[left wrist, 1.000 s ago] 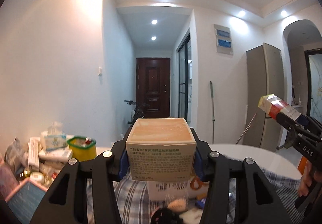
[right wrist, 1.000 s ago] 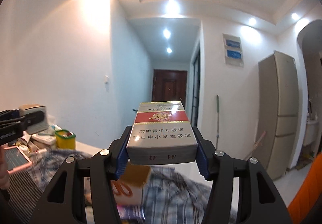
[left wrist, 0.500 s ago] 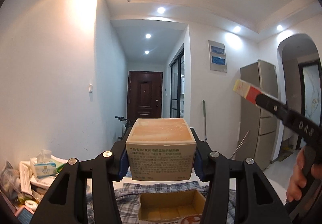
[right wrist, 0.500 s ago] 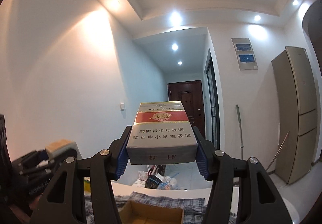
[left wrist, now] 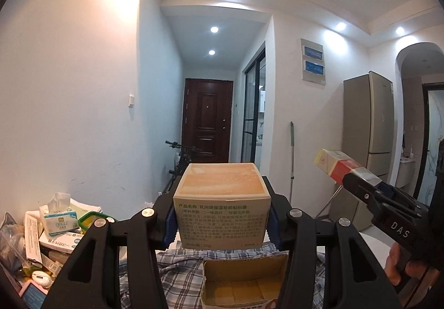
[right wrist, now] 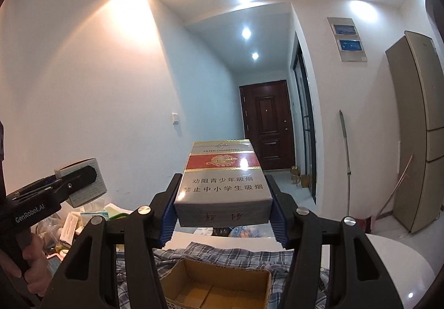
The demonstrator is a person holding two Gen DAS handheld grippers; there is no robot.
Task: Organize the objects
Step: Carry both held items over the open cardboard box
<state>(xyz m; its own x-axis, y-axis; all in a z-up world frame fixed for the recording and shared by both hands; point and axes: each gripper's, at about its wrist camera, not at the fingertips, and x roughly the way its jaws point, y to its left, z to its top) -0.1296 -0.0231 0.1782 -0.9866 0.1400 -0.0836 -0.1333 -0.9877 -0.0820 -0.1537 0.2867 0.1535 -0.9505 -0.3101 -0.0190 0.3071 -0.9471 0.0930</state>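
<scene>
Two black hand-held grippers are raised level above a table, each clamping a small box. The left gripper [left wrist: 222, 218] grips a squat tan cardboard carton [left wrist: 222, 207] with printed Chinese text on its near face; the blue pads [left wrist: 168, 221] press against both of its sides. The right gripper [right wrist: 223, 205] is clenched on a silver, red and white cigarette pack [right wrist: 223, 184], lying flat between its blue pads with the lettered face upward. Below both grippers, an open brown cardboard box [right wrist: 219, 288] sits on a blue and white checked cloth [left wrist: 180, 273] spread over a white round table [right wrist: 399, 261]; the box's inside looks bare from here. In the left wrist view the right gripper shows at the right edge, with the pack jutting out beyond its fingers and a person's hand [left wrist: 402, 267] on its grip. At the table's left side lies a heap of clutter, including a white tissue pack [left wrist: 57, 214] and a green-rimmed container [left wrist: 91, 221]. Behind the table a hallway leads to a dark brown wooden door [left wrist: 208, 121], and a tall beige refrigerator [left wrist: 369, 125] stands at the right.
</scene>
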